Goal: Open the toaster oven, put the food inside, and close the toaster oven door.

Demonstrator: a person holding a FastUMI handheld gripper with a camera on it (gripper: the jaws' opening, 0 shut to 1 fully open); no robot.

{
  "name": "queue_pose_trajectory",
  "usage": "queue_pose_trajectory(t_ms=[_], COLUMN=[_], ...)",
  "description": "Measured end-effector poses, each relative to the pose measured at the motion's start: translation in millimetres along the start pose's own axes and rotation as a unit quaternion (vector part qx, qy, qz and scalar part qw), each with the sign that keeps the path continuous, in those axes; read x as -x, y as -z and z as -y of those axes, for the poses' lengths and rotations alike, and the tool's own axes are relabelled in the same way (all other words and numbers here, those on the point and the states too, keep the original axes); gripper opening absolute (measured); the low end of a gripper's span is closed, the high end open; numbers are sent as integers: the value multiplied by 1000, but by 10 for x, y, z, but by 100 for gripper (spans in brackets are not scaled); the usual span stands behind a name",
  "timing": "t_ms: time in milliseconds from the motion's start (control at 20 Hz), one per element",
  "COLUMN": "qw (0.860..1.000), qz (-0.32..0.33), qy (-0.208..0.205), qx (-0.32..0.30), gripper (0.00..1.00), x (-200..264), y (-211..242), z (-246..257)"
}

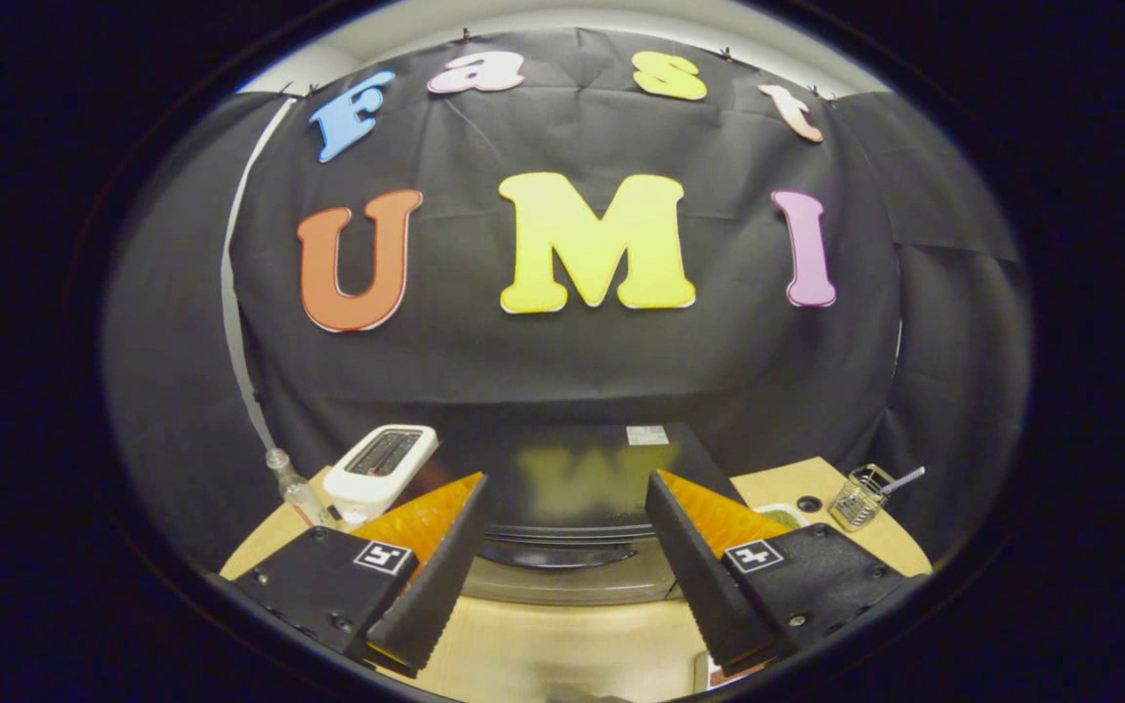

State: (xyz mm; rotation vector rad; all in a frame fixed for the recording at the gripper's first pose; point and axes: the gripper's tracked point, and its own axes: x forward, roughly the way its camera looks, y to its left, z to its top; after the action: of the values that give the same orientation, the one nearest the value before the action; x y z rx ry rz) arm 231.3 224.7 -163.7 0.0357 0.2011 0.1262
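A black toaster oven (577,478) stands on the wooden table just ahead of my fingers, seen from above and in front. Its glossy top mirrors the wall. Its door looks shut, with a dark handle (556,556) across the front between my fingers. My gripper (565,516) hovers above the table in front of the oven, open, with nothing between its fingers. A sliver of a plate (779,512) with something greenish shows right of the oven, mostly hidden behind my right finger.
A white pop-up toaster (382,471) stands left of the oven, with a small clear bottle (291,483) beside it. At the right, a wire holder (857,498) with a straw-like stick sits near the table's edge. Bare wooden table (562,644) lies below my fingers.
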Motion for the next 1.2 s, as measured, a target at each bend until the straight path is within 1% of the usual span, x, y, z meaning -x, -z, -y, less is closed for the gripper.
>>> queue_pose_trajectory(t_ms=[250, 400, 450, 550, 850, 1200], qw=[999, 998, 999, 999, 999, 998], qz=[-41, -51, -34, -38, -43, -60], qy=[15, 18, 21, 22, 26, 30], qx=[-7, -15, -17, -3, -4, -12], gripper=[100, 100, 100, 100, 100, 100], x=[-419, -519, -506, -549, -328, 90], y=[454, 594, 535, 593, 673, 937], z=[-108, -123, -118, -122, -133, -135])
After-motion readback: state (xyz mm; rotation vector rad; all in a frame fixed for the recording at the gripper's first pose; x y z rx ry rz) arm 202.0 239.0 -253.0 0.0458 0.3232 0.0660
